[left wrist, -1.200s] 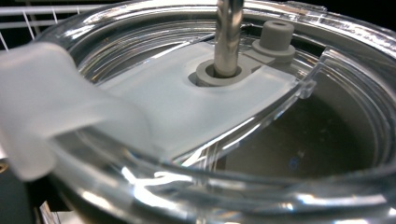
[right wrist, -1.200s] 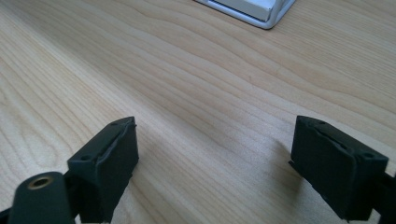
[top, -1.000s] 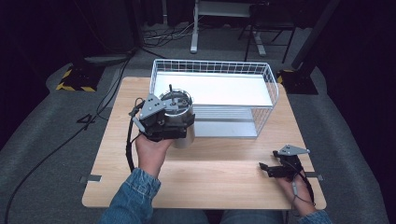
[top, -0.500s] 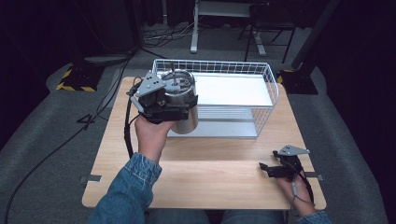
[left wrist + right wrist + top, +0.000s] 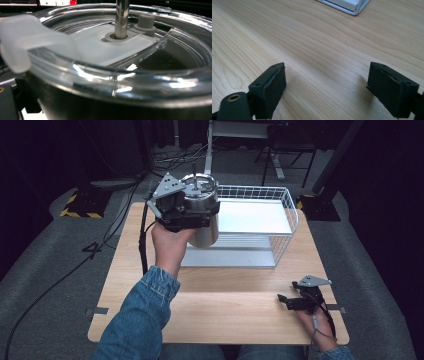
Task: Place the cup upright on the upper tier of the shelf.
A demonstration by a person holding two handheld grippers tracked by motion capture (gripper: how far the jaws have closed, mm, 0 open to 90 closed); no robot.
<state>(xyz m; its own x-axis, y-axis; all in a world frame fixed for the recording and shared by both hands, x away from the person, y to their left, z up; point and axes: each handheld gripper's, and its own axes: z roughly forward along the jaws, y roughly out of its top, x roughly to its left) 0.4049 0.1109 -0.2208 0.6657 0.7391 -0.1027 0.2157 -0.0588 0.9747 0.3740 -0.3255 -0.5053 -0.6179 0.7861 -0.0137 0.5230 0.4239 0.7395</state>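
Note:
A steel tumbler (image 5: 206, 231) with a clear lid (image 5: 120, 75) and a metal straw (image 5: 121, 17) hangs in the air over the near left corner of the white wire basket (image 5: 292, 220). My left gripper (image 5: 184, 214) is shut on the tumbler just below its rim, and the cup stays upright. In the left gripper view the lid sits very close, its frosted tab at the left. My right gripper (image 5: 284, 300) rests on the wooden table (image 5: 225, 320) at the front right. It stands open (image 5: 327, 87) with bare wood between its pads (image 5: 270, 85).
The basket stands at the back middle of the table on a white base (image 5: 250, 215); its corner shows in the right gripper view (image 5: 352, 6). A cable (image 5: 144, 245) trails from the left gripper down the table's left side. Dark floor and furniture legs lie beyond.
My left gripper has carried the tumbler upward and farther away, from the table beside the basket to above its near left corner. The right gripper has stayed put.

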